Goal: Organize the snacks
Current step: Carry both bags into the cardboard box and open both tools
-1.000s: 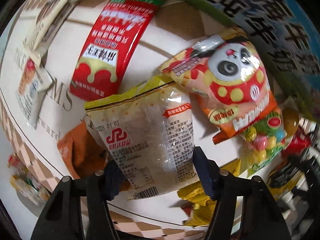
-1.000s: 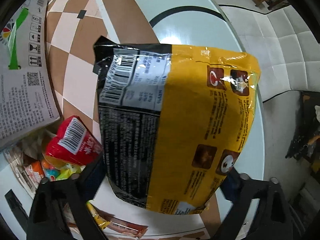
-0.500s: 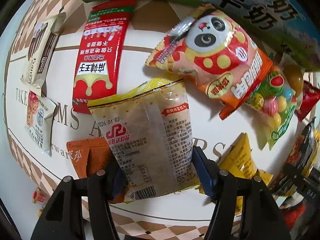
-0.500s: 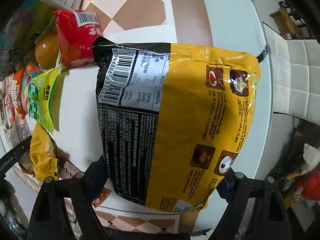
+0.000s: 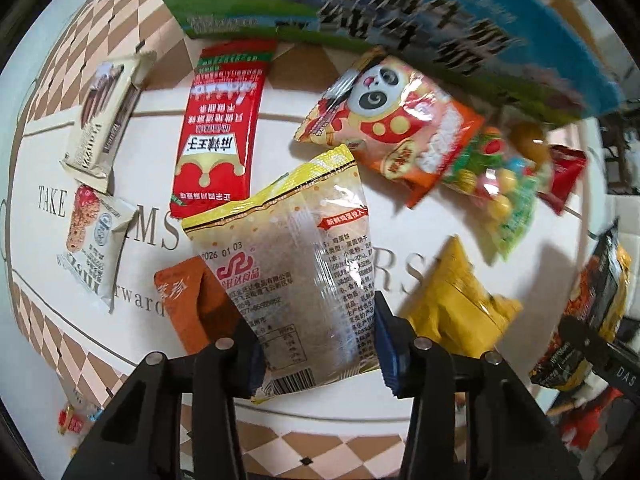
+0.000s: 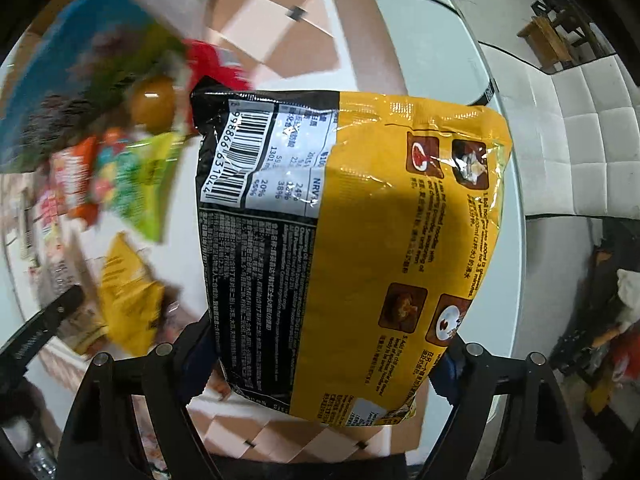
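Note:
My left gripper (image 5: 316, 344) is shut on a clear biscuit packet with a yellow top edge (image 5: 292, 256), held above the table. Below it lie a red packet (image 5: 220, 136), a panda snack bag (image 5: 392, 120), a candy bag (image 5: 500, 188), a yellow packet (image 5: 456, 300) and an orange packet (image 5: 188, 300). My right gripper (image 6: 320, 364) is shut on a large yellow-and-black noodle packet (image 6: 352, 220), which fills the right wrist view; it also shows at the left wrist view's right edge (image 5: 596, 312).
A blue-green milk carton box (image 5: 400, 12) stands along the far side of the table. Two pale wafer packets (image 5: 104, 120) (image 5: 94, 244) lie at the left. The table edge (image 6: 516, 200) and a white sofa (image 6: 592, 140) are at the right.
Both grippers have swung with their packets still held. The left view has pulled back and shows more of the table. The right view has turned towards the snack pile and the box.

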